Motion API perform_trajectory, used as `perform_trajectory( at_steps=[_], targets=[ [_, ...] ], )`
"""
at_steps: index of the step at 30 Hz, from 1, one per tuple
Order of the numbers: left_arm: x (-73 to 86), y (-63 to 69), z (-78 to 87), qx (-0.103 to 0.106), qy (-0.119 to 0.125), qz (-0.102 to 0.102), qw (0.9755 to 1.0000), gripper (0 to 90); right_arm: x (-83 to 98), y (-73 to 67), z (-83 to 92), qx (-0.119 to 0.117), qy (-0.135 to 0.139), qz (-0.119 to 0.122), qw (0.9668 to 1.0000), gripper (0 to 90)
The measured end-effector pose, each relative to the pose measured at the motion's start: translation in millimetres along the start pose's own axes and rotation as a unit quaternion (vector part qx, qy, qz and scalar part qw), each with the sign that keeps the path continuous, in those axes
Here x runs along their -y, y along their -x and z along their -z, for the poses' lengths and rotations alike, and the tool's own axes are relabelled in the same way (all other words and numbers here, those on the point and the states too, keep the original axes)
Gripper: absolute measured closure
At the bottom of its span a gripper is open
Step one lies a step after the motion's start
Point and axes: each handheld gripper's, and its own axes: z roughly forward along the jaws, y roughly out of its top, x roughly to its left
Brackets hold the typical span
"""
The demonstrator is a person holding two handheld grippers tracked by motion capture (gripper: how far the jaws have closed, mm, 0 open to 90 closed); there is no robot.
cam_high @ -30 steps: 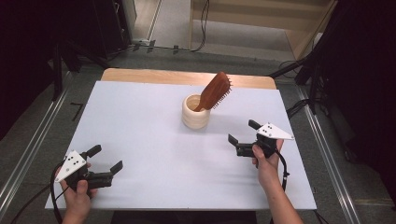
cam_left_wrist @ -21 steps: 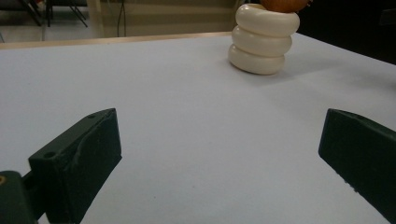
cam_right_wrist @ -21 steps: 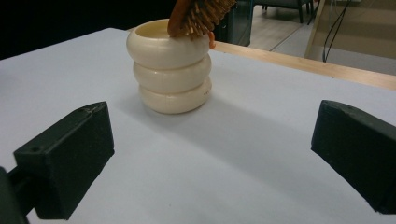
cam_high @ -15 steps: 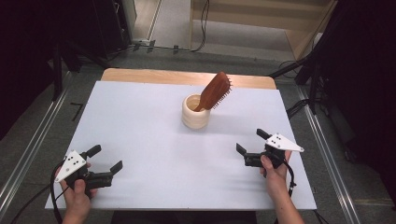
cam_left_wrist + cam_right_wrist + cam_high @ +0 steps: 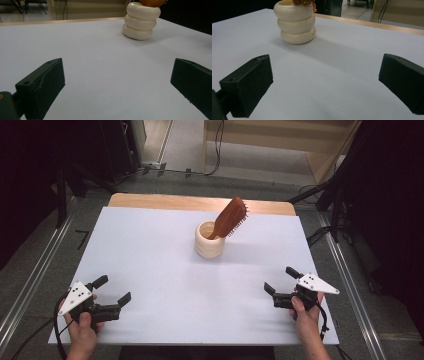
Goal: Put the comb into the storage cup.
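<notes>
From the high view, the cream ribbed holder (image 5: pixel 210 240) stands upright on the white desk (image 5: pixel 150 250), toward its far edge, and the wooden hairbrush (image 5: pixel 229 217) sits in it handle-down, head leaning out past the rim on the holder's right. Well to the near left of the holder, the left gripper (image 5: pixel 114 290) hangs low over the desk near its front edge, held by a hand (image 5: pixel 80 327), fingers spread wide with nothing between them. Well to the near right of the holder, the right gripper (image 5: pixel 281 281) sits in the other hand (image 5: pixel 306 315), its fingers apart and empty too. Over to the left gripper view: two black fingers (image 5: pixel 42 85) rise at either side with bare desk (image 5: pixel 105 75) between them, and the holder (image 5: pixel 141 21) stands far ahead toward the upper right, an orange-brown bit of the hairbrush (image 5: pixel 152 2) just peeking over its rim. Now the right gripper view: again wide-set fingers (image 5: pixel 249 80) framing bare desk (image 5: pixel 332 75), with the holder (image 5: pixel 295 22) ahead toward the upper left, its three stacked rings plain to see, and a sliver of the hairbrush (image 5: pixel 303 2) at its mouth.
</notes>
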Motion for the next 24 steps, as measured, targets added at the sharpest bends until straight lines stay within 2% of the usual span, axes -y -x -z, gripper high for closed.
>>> perform_trajectory(
  at_steps=[24],
  targets=[
    [0.3, -0.7, 0.5, 0.001, 0.003, 0.003, 1.0, 0.0, 23.9, 13.0, 24.6, 0.021, -0.012, 0.0, 0.9997, 0.0]
  ],
)
